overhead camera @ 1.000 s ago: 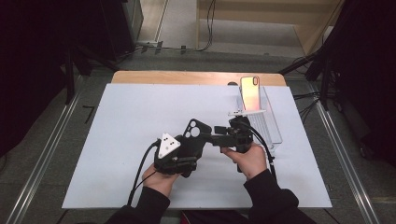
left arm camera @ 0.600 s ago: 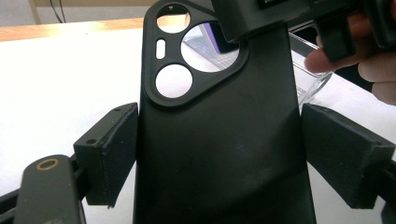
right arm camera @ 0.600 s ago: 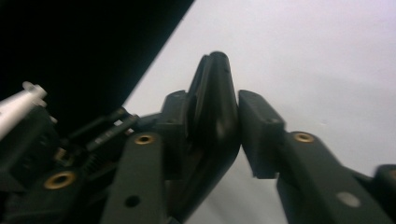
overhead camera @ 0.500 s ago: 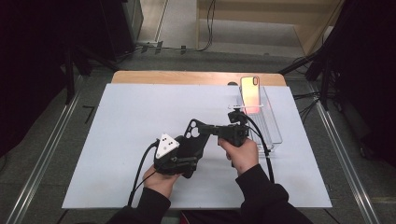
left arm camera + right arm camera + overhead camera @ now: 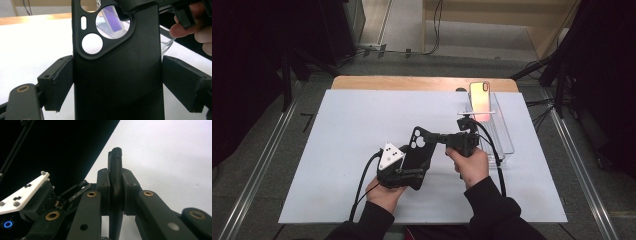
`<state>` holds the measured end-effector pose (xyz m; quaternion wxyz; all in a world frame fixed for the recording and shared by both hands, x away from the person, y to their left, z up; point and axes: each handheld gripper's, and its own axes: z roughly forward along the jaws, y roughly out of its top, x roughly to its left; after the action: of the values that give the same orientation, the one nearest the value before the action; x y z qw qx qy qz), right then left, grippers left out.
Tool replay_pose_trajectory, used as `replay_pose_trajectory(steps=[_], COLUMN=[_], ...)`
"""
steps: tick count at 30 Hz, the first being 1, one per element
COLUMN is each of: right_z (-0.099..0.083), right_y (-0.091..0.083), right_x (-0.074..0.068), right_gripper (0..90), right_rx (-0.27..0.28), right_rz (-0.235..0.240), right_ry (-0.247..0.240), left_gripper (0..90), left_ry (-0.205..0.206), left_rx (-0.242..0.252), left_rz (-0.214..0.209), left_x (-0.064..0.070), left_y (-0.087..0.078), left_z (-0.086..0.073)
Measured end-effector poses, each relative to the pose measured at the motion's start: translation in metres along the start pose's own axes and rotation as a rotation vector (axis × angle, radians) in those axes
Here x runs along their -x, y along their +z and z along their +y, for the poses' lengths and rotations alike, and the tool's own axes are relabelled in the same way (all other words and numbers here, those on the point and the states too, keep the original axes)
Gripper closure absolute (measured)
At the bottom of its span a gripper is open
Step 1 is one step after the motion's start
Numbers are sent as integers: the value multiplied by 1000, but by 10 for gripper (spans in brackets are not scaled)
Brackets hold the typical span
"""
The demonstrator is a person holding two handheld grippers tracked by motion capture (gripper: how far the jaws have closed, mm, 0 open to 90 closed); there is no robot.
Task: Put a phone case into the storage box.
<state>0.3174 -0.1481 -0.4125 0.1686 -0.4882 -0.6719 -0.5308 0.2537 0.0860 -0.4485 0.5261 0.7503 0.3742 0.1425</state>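
Above the white table sheet (image 5: 342, 150), the matte black phone case with round camera cut-outs (image 5: 116, 75) is gripped by both tools at once. The left gripper (image 5: 117, 85) clamps its two long side edges, jaws spread to the case's width. The right gripper (image 5: 115, 192) pinches its upper edge, jaws nearly together; behind stands a clear acrylic stand (image 5: 502, 135) with a pink phone (image 5: 480, 100).

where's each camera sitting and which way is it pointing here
High view: above the person's side, looking forward and down on the white table; both forearms, left tool and right tool show.
Left gripper view: rides the left tool, looking along its jaws at the black rubbery phone case.
Right gripper view: rides the right tool, jaws pinching the case's edge.
All three share the case.
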Motion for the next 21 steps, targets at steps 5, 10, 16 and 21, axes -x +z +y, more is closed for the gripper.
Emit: replay_pose_trajectory(steps=[5,10,16,21], right_z=[1,3,2,0], right_y=[-2,-7,-11,-12], right_x=[-1,-3,-6,-15], right_gripper=[776,776,776,775], right_rx=[12,11,0,-9], right_rz=[2,-32,-106,-187], right_ry=[-9,-39,-130,-242], left_gripper=[133,132,132,132], left_ry=[-40,-72,-102,-125], left_rx=[-18,-66,-135,-180], left_rz=[-55,-56,-118,-153], left_x=[-4,-7,-11,-16], left_y=[-1,0,1,0], left_z=[3,6,10,13])
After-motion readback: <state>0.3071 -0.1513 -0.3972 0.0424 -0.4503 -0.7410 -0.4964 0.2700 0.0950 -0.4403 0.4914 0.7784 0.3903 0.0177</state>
